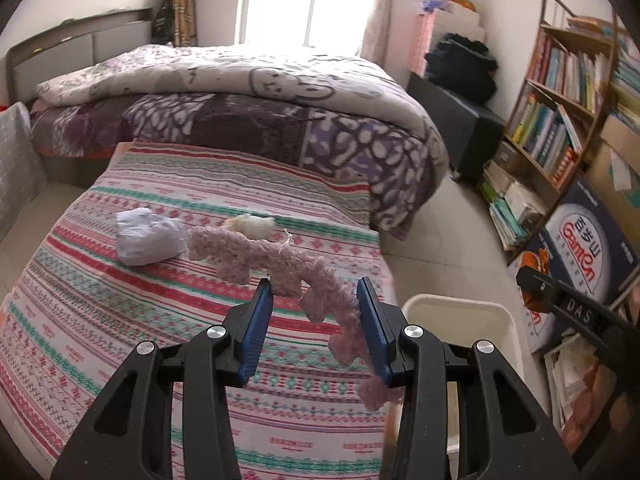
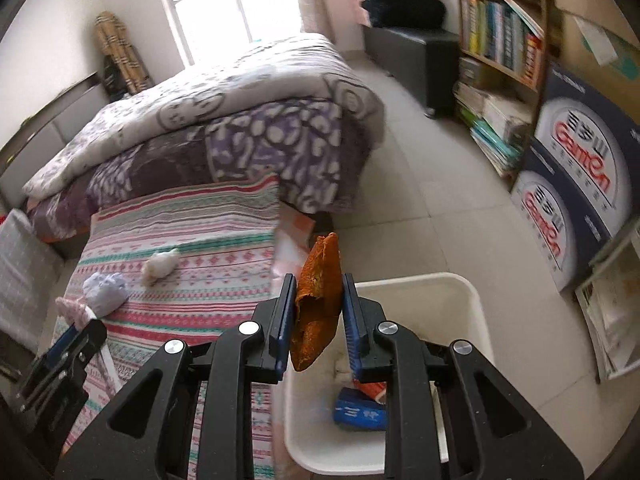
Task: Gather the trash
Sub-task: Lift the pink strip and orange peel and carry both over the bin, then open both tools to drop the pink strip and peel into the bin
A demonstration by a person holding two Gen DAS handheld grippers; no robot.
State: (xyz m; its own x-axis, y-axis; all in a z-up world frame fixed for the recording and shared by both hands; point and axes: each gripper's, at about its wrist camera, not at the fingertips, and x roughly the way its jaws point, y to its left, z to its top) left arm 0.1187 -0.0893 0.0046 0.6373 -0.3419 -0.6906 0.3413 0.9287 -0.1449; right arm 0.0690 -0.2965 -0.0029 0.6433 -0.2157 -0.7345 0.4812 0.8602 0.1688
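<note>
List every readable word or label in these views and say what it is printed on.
"Ganten": red brand on the dark blue boxes, printed twice in the right wrist view, with Chinese characters above it too distorted to read.
"DAS": white letters on the right gripper arm.
Book spines on the shelf: too small to read.
Blue packet in the bin: blurred.

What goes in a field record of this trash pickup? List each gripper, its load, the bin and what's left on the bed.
left gripper: open, fingers either side of pink knitted strip
right gripper: shut on orange peel, above white bin
bin contents: blue wrapper
left on bed: crumpled white paper, pale fluffy wad
surface: striped bedspread
</note>
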